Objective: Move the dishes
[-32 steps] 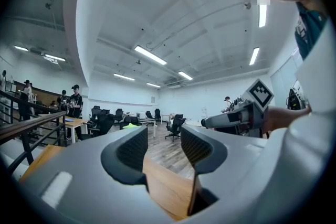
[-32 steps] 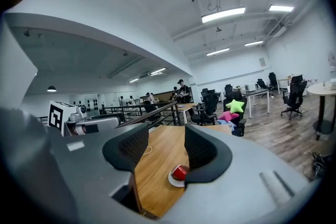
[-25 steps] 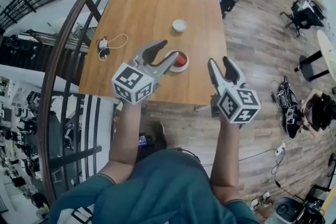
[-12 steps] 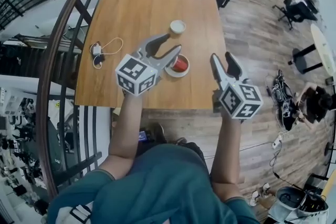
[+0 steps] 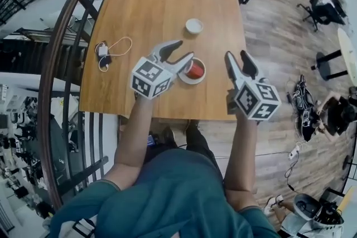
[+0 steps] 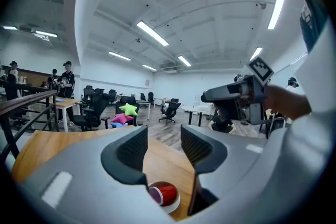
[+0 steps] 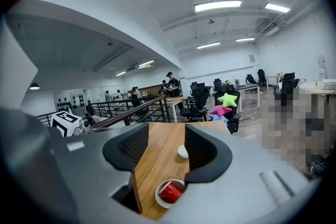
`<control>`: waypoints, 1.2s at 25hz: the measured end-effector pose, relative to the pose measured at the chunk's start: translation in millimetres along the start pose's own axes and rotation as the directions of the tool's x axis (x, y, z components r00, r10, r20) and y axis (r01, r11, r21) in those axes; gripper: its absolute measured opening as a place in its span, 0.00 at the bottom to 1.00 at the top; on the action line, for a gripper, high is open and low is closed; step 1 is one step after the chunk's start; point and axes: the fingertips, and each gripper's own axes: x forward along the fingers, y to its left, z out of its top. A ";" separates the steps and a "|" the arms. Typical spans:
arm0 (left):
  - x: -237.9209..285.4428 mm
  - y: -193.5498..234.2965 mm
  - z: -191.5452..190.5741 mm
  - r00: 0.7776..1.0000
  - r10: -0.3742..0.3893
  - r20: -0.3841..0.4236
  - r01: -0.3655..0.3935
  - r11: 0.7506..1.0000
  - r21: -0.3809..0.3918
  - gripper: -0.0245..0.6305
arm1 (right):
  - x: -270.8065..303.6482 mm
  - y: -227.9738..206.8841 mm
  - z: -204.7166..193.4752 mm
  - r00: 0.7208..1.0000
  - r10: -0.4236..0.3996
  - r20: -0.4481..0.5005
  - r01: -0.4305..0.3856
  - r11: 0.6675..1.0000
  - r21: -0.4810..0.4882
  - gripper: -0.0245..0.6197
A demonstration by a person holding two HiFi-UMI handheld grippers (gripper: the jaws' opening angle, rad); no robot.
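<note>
Little moved since a second ago: my left gripper (image 5: 187,48) and right gripper (image 5: 236,54) still hover over near edge of table (image 5: 150,8), dishes unshifted. I see both jaws moderately apart, gripping nothing. Red cup (image 5: 194,68) lies sideways on white plate (image 5: 192,82), beneath left jaws. Small white bowl (image 5: 193,25) at plate's 12 o'clock, apart.

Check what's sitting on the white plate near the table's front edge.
A red cup lies on its side on the white plate. Nothing else shows there; the plate surface under the cup is hidden.
</note>
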 end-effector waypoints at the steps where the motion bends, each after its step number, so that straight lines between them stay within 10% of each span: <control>1: 5.6 6.1 -5.3 1.000 0.003 -0.013 -0.003 1.000 -0.007 0.33 | 9.9 -2.5 0.4 1.000 0.009 -0.006 -0.009 1.000 0.001 0.39; 13: 51.9 29.0 -114.0 0.972 0.001 -0.234 -0.035 0.989 -0.142 0.33 | 88.2 -31.3 -44.2 0.987 0.089 -0.133 -0.082 0.995 0.061 0.39; 30: 89.0 28.3 -250.4 0.859 0.007 -0.513 -0.116 0.976 -0.182 0.32 | 139.0 -66.0 -102.7 0.954 0.155 -0.256 -0.130 0.985 0.112 0.39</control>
